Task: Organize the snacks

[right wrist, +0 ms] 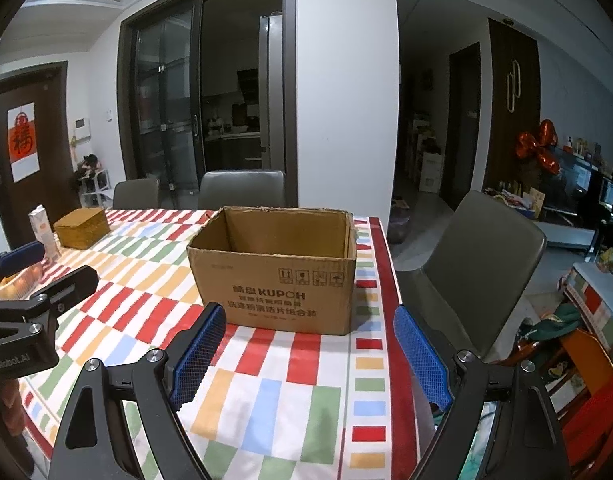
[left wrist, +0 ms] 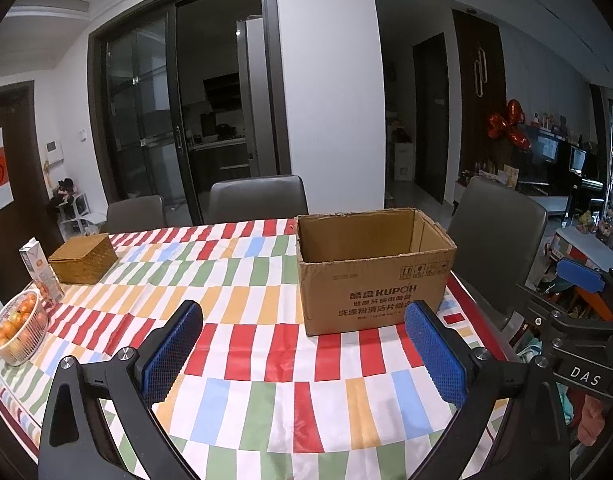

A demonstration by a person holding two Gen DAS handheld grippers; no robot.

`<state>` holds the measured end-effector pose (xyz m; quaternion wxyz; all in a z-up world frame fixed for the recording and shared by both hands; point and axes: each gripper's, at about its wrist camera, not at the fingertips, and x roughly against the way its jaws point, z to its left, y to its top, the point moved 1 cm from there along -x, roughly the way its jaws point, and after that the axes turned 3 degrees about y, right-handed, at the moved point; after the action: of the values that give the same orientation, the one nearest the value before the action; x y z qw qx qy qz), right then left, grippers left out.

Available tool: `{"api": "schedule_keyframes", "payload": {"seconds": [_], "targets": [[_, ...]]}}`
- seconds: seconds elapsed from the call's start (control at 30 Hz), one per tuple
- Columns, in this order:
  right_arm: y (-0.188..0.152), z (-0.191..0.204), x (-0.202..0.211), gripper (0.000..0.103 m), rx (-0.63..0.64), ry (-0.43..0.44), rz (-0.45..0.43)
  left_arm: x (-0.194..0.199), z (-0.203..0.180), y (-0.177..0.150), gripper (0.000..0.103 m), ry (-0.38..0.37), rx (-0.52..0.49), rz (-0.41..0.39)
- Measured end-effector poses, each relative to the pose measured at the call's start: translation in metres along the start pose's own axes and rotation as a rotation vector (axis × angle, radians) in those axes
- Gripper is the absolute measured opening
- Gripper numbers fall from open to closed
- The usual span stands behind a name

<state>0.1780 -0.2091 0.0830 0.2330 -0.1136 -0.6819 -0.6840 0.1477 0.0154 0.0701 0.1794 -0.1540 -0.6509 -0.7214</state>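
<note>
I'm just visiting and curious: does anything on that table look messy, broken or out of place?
Nothing spilled or toppled. The cardboard box stands upright and open, though its top rim looks ragged, with no flaps visible. The carton, wicker box and fruit basket sit tidily at the far left.

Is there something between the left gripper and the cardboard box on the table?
Nothing visible does. Between the left gripper and the cardboard box lies only bare striped tablecloth. Its jaws are open and empty.

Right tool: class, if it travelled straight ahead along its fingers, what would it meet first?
Most likely the cardboard box. Its printed front wall lies directly ahead between the open fingers of the right tool, with only bare striped tablecloth between. Depth is uncertain through the fisheye.
</note>
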Motion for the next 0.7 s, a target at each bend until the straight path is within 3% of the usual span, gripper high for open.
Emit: {"api": "schedule_keyframes", "payload": {"seconds": [0.7], "targets": [[0.0005, 0.0025, 0.0051, 0.087, 0.011, -0.009, -0.009, 0.0028, 0.0022, -0.0002, 0.103, 0.006, 0.012, 0.005]]}}
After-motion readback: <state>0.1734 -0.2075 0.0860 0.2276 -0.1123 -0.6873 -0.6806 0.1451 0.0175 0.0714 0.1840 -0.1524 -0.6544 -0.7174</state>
